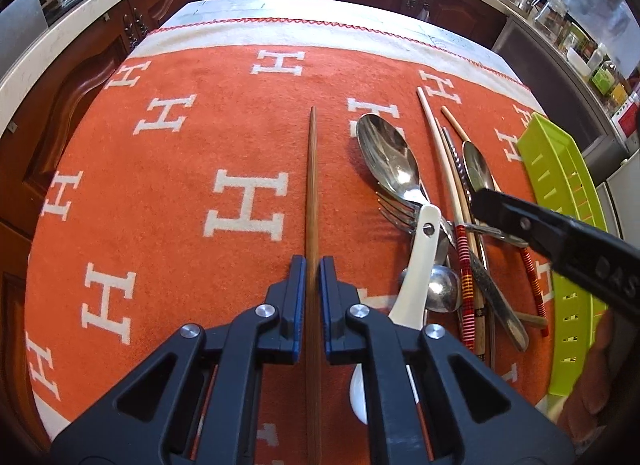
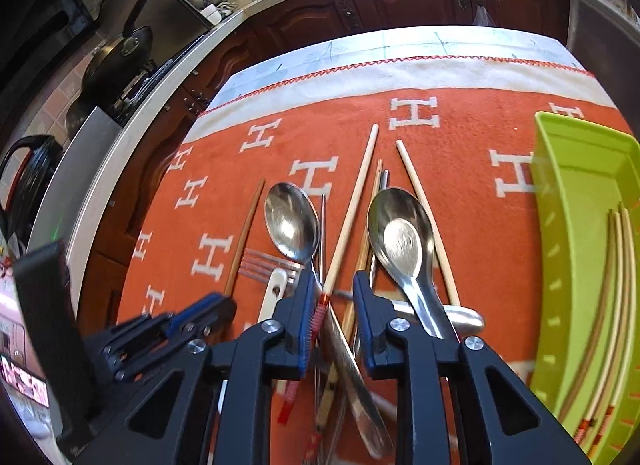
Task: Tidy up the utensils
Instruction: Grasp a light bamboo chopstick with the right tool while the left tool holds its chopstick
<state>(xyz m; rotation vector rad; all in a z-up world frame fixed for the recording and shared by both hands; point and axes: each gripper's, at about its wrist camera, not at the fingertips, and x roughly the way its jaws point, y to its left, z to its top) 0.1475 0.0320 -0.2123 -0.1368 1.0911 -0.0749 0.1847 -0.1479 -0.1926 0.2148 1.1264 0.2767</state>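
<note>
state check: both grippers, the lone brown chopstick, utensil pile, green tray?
left gripper: fingers astride the brown chopstick, narrow gap; grip unclear.
right gripper: open over the pile, holding nothing.
brown chopstick: flat on the cloth, apart from the pile.
utensil pile: spoons, fork, chopsticks crossed and overlapping.
green tray: holds several chopsticks lengthwise.

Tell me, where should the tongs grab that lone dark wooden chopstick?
Grip the dark chopstick on its near, thicker end, coming straight down from above. It lies flat on the orange cloth, apart from the pile, already running between the left tongs' fingers.
</note>
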